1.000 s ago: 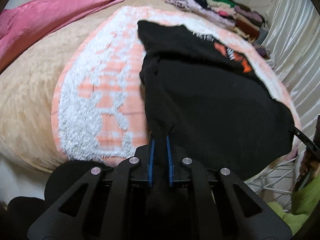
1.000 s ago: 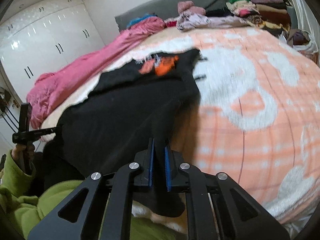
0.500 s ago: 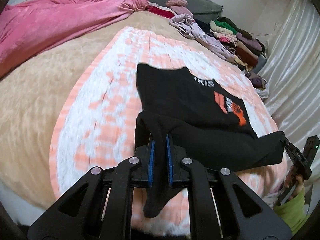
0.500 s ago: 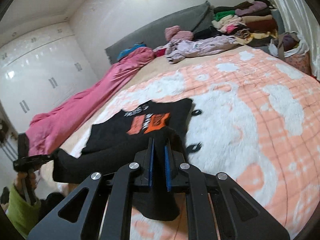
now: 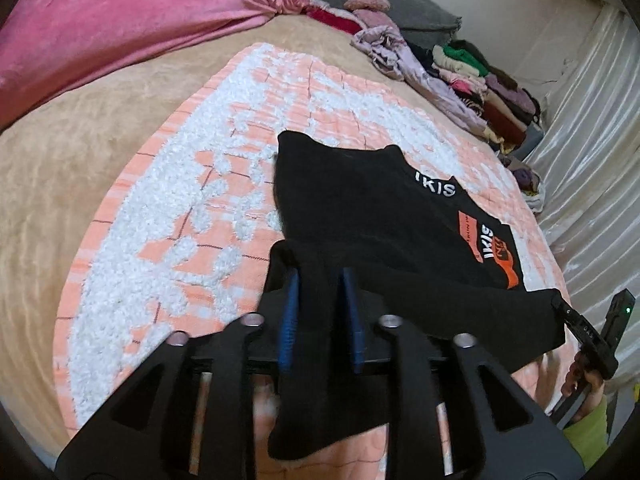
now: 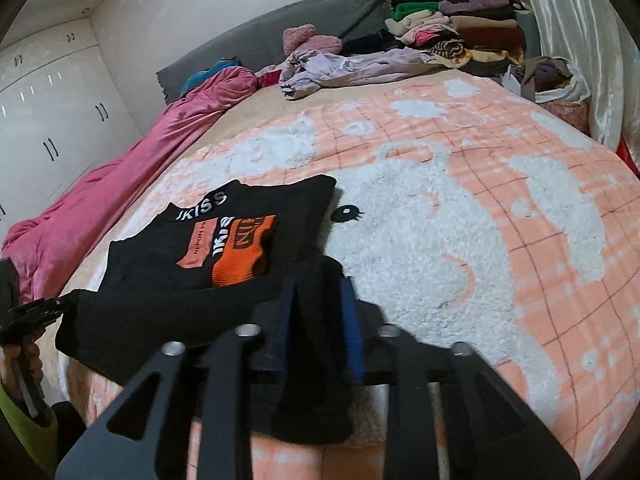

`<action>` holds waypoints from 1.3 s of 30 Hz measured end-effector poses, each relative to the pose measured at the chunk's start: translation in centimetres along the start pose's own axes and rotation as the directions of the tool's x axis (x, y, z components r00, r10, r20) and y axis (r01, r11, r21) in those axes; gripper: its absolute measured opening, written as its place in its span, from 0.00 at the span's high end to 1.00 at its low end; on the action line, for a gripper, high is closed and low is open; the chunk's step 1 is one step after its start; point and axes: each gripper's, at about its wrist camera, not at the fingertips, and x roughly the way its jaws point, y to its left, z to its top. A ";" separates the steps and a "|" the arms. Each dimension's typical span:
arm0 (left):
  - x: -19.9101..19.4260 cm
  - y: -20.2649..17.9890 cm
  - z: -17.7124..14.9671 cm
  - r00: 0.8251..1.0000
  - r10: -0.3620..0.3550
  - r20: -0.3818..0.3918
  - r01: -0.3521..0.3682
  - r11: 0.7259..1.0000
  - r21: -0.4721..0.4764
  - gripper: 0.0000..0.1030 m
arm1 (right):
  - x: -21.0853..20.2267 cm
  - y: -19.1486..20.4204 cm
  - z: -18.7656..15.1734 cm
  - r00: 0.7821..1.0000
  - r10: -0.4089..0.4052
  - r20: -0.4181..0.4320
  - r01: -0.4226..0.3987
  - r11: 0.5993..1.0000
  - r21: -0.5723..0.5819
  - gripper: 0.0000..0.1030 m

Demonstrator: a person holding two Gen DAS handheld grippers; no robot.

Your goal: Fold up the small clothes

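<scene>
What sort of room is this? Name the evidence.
Most likely a bedroom: a bed with a grey headboard, a peach and white blanket spread over it, and white wardrobe doors along the wall.

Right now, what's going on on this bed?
A person with a gripper in each hand is folding a small black top with an orange and white print on the peach and white fleece blanket. The near edge has been brought up over the garment. The left gripper and right gripper each have a corner of black cloth between their blue pads, and both sets of jaws are opening to let it go.
</scene>
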 end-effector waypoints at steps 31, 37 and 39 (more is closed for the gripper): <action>-2.3 -0.4 -5.9 0.998 -0.010 -0.060 0.014 0.998 0.067 0.92 | -3.0 1.2 -3.4 0.998 0.011 -0.062 -0.014 0.999 -0.043 0.56; -2.9 -0.9 -5.7 0.999 -0.017 -0.034 0.020 0.995 0.102 0.96 | -3.8 0.8 -3.0 0.998 0.045 -0.038 -0.046 0.998 -0.031 0.90; -3.4 -1.0 -5.4 0.999 -0.031 -0.020 0.033 0.995 0.094 0.96 | -4.4 0.8 -2.5 0.997 0.073 -0.016 -0.073 0.997 -0.024 0.90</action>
